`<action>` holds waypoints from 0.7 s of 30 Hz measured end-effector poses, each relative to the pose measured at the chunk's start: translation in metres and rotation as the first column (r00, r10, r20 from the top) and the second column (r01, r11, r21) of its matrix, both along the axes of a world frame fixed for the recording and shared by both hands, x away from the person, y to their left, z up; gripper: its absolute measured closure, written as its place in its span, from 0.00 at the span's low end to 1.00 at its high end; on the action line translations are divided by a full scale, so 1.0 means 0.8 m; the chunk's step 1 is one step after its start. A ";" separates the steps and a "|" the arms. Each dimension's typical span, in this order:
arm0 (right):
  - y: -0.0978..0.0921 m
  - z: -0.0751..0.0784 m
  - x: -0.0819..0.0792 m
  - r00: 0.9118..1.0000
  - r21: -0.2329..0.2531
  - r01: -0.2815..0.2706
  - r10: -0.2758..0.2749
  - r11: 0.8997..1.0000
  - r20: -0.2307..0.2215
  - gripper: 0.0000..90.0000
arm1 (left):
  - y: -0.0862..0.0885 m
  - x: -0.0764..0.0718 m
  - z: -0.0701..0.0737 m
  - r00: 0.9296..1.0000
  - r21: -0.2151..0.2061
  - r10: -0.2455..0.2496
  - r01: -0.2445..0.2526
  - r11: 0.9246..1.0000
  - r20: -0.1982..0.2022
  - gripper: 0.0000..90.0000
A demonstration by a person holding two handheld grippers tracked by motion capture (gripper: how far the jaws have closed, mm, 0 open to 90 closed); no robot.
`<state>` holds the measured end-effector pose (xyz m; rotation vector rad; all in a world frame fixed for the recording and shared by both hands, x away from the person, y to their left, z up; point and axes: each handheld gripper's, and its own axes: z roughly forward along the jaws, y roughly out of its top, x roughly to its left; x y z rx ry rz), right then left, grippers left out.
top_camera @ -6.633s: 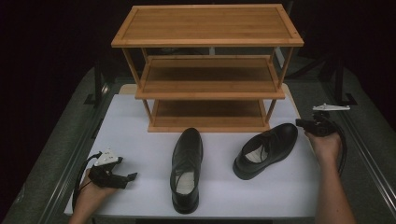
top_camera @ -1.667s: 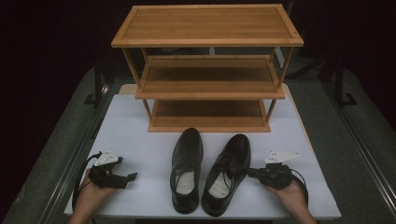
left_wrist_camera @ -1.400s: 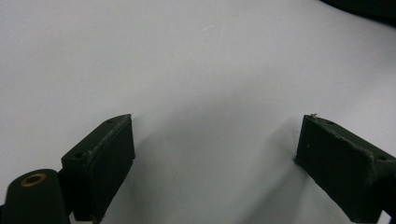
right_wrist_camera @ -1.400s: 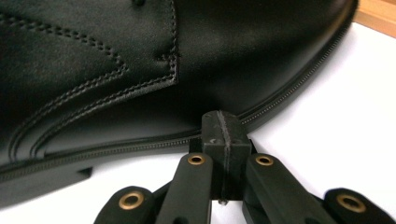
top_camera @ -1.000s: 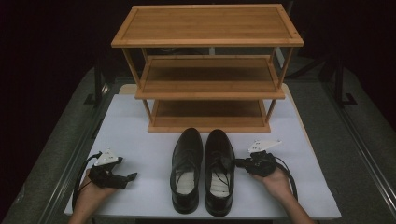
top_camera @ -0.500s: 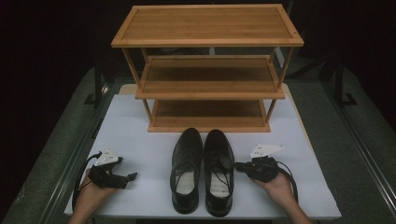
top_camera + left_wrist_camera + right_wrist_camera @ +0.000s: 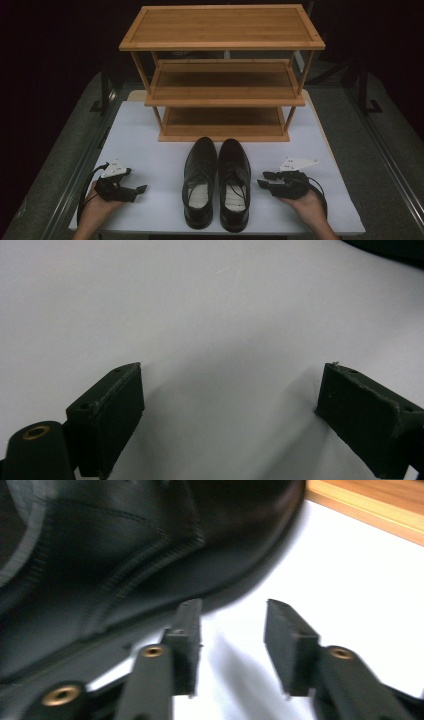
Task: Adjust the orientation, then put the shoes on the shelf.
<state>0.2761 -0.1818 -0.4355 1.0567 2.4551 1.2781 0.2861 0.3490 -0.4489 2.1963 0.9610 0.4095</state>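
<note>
Two black leather lace-up shoes stand side by side on the white table top, toes toward the rack: the left shoe and the right shoe. My right gripper rests just right of the right shoe, a small gap away, jaws apart with nothing between them. In the right gripper view, my right gripper points at the shoe's side. My left gripper lies at the front left, well apart from the shoes. In the left gripper view, my left gripper is wide open over bare white surface.
A three-tier wooden shoe rack stands at the back of the table, its shelves bare; its bottom edge shows in the right gripper view. Dark floor and metal stands flank the table.
The right gripper carried the right shoe from the far right, set it beside the left shoe, let go and drew back slightly to the right. The left gripper stayed still.
</note>
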 end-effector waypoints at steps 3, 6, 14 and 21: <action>-0.006 -0.005 0.001 1.000 -0.034 0.027 -0.027 0.999 0.006 0.49 | -0.001 0.000 0.000 1.000 0.001 0.002 -0.002 1.000 -0.001 0.12; -0.010 -0.009 0.001 0.999 -0.056 0.045 -0.045 0.997 0.001 0.44 | -0.002 0.000 0.001 1.000 -0.002 0.007 -0.007 1.000 0.000 0.12; -0.012 -0.007 0.002 0.998 -0.059 0.056 -0.055 0.997 0.013 0.40 | -0.029 -0.003 0.014 0.999 -0.048 -0.048 0.048 0.998 0.004 0.15; -0.014 -0.010 0.004 0.998 -0.068 0.066 -0.066 0.995 0.005 0.37 | -0.059 -0.007 0.036 0.994 -0.108 -0.111 0.111 0.988 0.008 0.19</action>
